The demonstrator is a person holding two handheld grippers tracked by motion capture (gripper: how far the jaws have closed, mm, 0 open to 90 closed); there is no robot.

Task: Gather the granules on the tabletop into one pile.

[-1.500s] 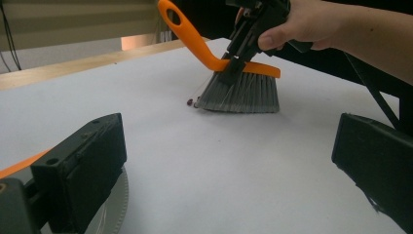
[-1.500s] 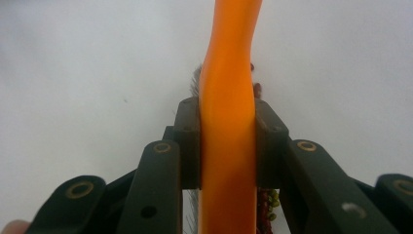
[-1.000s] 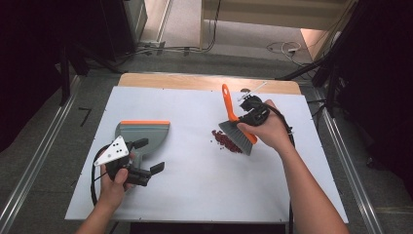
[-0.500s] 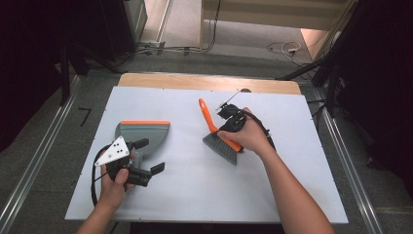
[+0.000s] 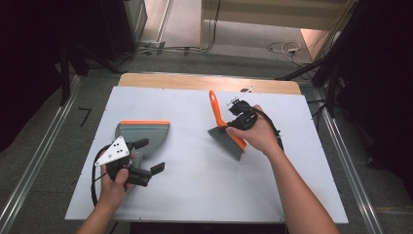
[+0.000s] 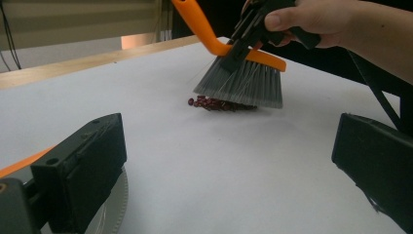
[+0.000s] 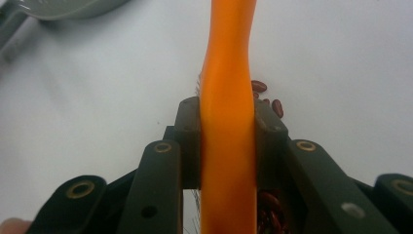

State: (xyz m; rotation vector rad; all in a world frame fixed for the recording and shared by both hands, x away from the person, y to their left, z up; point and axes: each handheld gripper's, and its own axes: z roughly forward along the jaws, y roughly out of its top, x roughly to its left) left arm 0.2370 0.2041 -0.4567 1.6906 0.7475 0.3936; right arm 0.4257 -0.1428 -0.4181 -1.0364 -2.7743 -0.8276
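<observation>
High view shows the right gripper (image 5: 237, 113) at about two o'clock on the white bench (image 5: 195, 195), its fingers clamped on the orange handle of a hand brush (image 5: 225, 131) whose grey bristles rest on the surface. Left gripper view shows those bristles touching a small heap of red beans (image 6: 214, 103). Right gripper view shows the handle squeezed between both fingers (image 7: 189, 141). At eight o'clock the left gripper (image 5: 141, 156) lies with its fingers spread wide, holding nothing, just beside the grey dustpan (image 5: 141, 134), well apart from the brush.
</observation>
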